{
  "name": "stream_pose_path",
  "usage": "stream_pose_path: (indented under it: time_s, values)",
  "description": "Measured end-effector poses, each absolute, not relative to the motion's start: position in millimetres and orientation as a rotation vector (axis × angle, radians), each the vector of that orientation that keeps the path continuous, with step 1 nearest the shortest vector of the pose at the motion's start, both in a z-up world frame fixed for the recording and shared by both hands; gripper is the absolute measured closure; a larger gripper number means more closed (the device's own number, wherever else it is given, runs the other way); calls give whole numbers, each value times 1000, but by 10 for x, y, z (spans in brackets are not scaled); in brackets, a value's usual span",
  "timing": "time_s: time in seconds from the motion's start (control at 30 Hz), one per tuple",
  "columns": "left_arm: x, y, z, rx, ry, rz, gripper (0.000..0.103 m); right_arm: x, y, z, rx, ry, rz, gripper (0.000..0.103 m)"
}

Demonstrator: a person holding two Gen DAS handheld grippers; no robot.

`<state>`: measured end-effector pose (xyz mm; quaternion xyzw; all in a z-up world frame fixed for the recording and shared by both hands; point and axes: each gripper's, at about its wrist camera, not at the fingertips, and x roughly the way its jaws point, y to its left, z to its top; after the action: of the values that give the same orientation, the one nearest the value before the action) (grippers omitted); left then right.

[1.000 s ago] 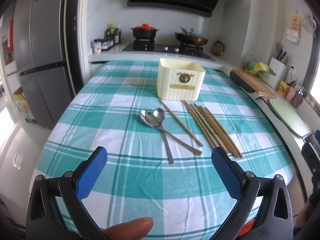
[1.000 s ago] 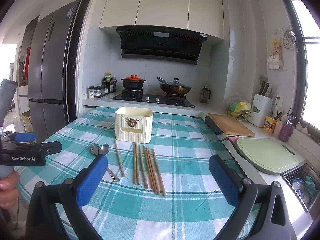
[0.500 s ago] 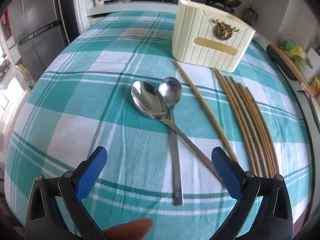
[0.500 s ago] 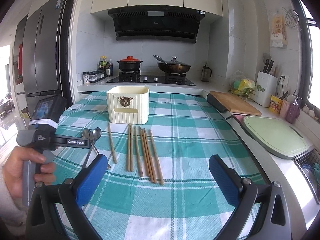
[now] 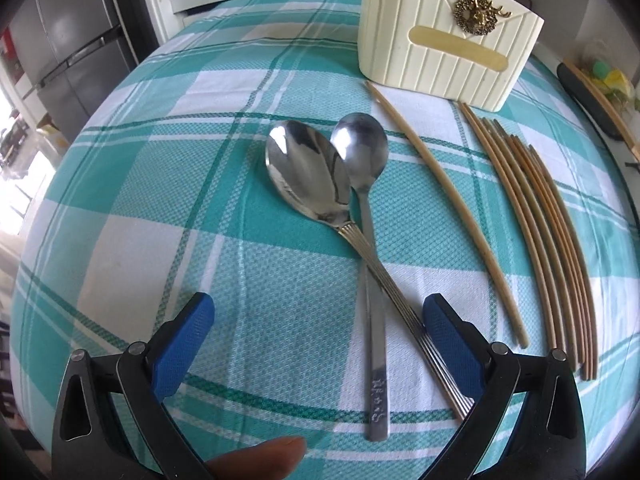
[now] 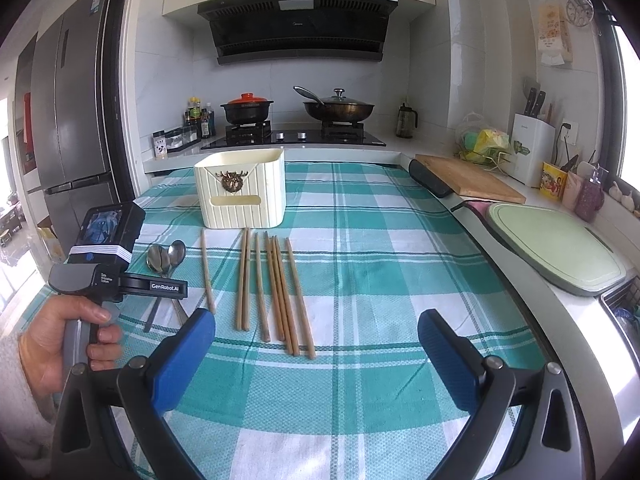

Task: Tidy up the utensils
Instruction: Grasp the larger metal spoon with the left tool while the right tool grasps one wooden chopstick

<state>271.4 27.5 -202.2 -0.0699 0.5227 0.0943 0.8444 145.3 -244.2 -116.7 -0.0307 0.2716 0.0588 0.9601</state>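
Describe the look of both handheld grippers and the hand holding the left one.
Both the left gripper and right gripper have black triangular frames with silver rivets and textured blue pads. The left's grey handle reads "GenRobot.AI". The bare hand wears a white fuzzy sleeve.

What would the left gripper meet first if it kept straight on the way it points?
Probably the crossed handles of the two spoons, lying between the open jaws of the left gripper. Height above the checked tablecloth is unclear.
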Motion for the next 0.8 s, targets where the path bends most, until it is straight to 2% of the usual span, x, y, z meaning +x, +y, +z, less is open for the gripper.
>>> stream_pose_path:
  time_s: [0.43, 0.8]
  values:
    - [2500, 667, -2011, -180, 1113, 149, 0, 1592, -2264, -1295, -91, 616, 150, 0]
    - [2803, 779, -2047, -199, 1083, 159, 0, 1651, -2127, -1345, -116, 653, 166, 0]
